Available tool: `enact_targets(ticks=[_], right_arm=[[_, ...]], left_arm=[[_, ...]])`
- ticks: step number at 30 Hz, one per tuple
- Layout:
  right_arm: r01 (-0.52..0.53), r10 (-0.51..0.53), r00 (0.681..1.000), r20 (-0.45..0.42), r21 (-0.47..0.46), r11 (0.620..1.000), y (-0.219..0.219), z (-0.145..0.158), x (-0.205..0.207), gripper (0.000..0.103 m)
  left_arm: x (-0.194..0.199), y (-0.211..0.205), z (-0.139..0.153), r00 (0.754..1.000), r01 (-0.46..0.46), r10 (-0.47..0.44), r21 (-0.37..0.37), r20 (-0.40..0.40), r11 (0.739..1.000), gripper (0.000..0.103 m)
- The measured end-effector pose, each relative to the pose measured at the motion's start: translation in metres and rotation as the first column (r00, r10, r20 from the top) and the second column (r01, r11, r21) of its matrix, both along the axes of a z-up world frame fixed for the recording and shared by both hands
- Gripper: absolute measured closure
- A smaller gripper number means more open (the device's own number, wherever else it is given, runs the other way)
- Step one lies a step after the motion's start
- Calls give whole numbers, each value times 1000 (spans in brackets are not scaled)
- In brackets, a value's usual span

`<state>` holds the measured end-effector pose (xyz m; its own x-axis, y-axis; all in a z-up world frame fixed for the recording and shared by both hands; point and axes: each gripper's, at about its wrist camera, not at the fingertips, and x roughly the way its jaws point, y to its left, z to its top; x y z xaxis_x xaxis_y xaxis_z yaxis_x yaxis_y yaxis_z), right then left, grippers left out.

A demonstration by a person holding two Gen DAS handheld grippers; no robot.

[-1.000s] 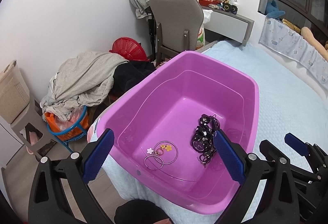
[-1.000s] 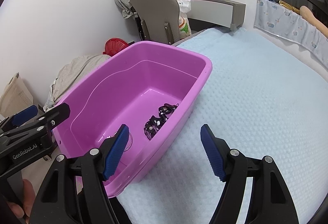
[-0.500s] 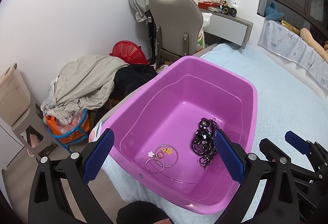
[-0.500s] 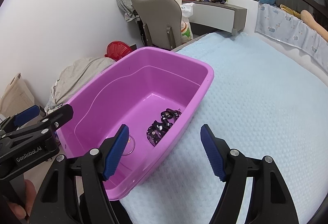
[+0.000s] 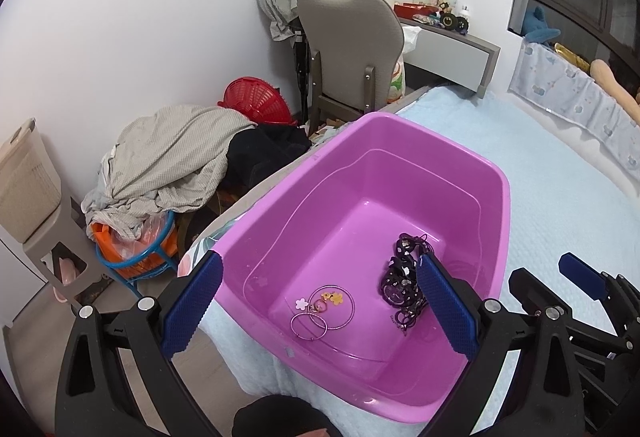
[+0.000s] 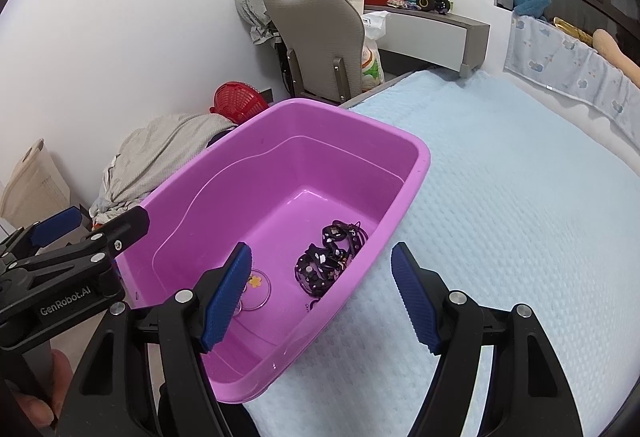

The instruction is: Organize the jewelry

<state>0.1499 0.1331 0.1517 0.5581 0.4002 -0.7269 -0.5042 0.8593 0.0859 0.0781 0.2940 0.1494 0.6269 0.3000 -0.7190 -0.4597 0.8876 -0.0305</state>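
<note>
A pink plastic tub (image 5: pixel 505 205) (image 6: pixel 420 173) stands at the corner of a light blue bed. On its floor lie a tangle of dark purple bead jewelry (image 5: pixel 402 283) (image 6: pixel 328 257) and thin rings with small flower charms (image 5: pixel 322 307) (image 6: pixel 256 287). My left gripper (image 5: pixel 320 301) hangs open above the tub's near end, its blue pads empty. My right gripper (image 6: pixel 322 295) is open too, held over the tub's right rim with nothing between its fingers. The left gripper (image 6: pixel 76 237) also shows at the left in the right wrist view.
The blue bedspread (image 6: pixel 520 197) stretches to the right of the tub. Beyond the bed's edge stand a grey chair (image 5: pixel 352 49), a red basket (image 5: pixel 256 105), a heap of clothes (image 5: pixel 172 161) and a beige hamper (image 5: pixel 24 181). A desk (image 5: pixel 452 49) sits behind.
Both views have drawn back slightly from the tub, which now sits a little lower and farther off. Both grippers stay open and the jewelry lies where it was.
</note>
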Motion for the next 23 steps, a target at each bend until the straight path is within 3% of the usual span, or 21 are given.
enact_targets(ticks=[23], right_arm=[[-6,6,1000,-3,-3,1000,9,-3,-1,34]], left_arm=[[-4,2,-4,1000,-12,12,16,1,1000,7]])
